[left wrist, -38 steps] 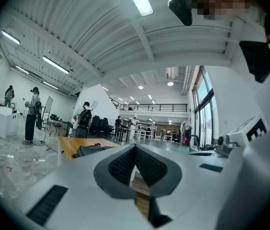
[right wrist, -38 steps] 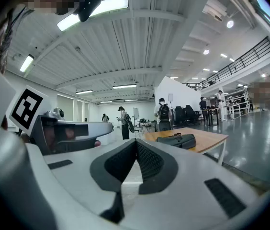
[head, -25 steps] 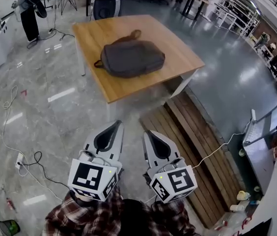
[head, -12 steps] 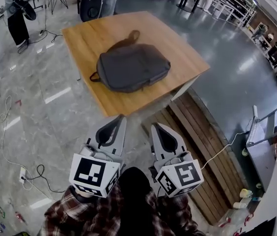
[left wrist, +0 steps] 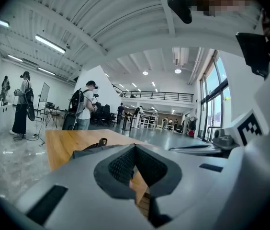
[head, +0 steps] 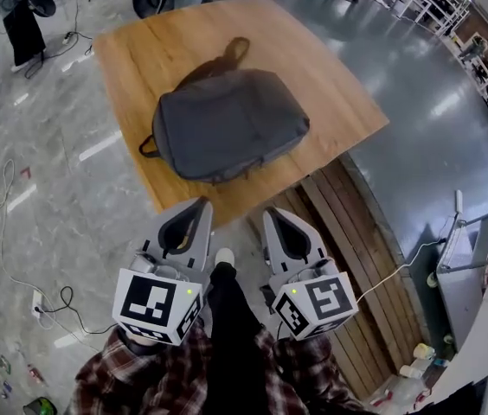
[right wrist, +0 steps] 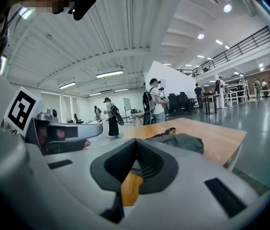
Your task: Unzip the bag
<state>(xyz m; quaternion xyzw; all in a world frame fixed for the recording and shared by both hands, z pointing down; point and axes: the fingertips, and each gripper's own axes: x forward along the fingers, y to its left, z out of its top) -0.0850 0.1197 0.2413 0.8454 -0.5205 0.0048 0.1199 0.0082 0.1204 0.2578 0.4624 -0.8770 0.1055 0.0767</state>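
Note:
A dark grey backpack (head: pixel 231 124) lies flat on a wooden table (head: pixel 330 67), its top handle pointing to the far side. Both grippers are held side by side near my body, short of the table's near edge. The left gripper (head: pixel 199 204) is shut with nothing in it, and so is the right gripper (head: pixel 272 213). In the left gripper view the backpack (left wrist: pixel 94 149) shows low beyond the closed left gripper (left wrist: pixel 135 146). From the right gripper view, the backpack (right wrist: pixel 183 140) rests on the table (right wrist: pixel 221 138) beyond the closed right gripper (right wrist: pixel 137 140).
A slatted wooden platform (head: pixel 348 249) lies on the floor right of the table. Cables (head: pixel 54 301) trail over the grey floor at left. My own leg and shoe (head: pixel 224 256) show between the grippers. People (left wrist: pixel 84 104) stand past the table's far side.
I have stepped toward the table, so the backpack and table are larger and nearer in the head view. Both grippers stay shut and level in front of me.

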